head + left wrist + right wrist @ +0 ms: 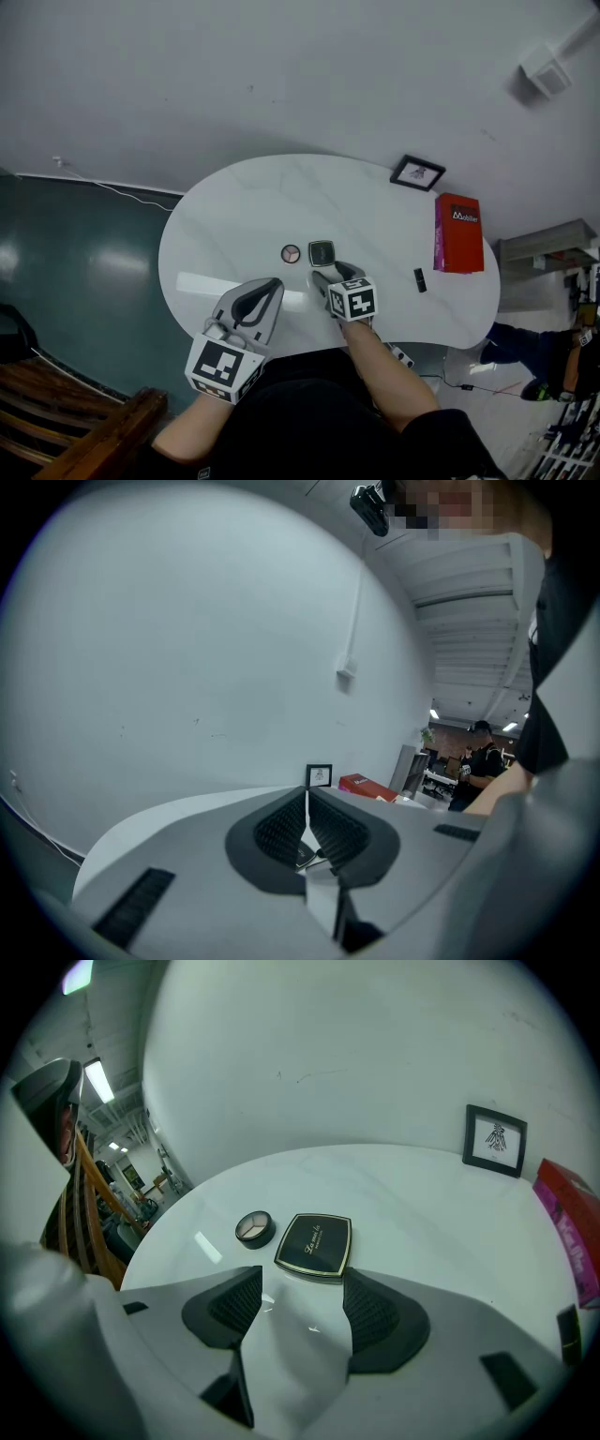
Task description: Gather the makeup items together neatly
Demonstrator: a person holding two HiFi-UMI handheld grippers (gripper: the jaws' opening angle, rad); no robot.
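Over the white table point(244, 216) we hold our left gripper point(307, 827) closed tight on nothing and our right gripper point(302, 1305) spread wide and empty, the square black compact point(315, 1244) lying just ahead of its jaws, the small round pot point(253, 1228) beside it.

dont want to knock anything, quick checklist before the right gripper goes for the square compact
1. Right gripper jaws apart, nothing between them: ok.
2. Black square compact closed, flat, just ahead of those jaws: ok.
3. Round compact beside it, not touching: ok.
4. Left gripper shut, empty, clear of both: ok.
5. Small black item gathered with them: not ok, it lies apart near the red box.
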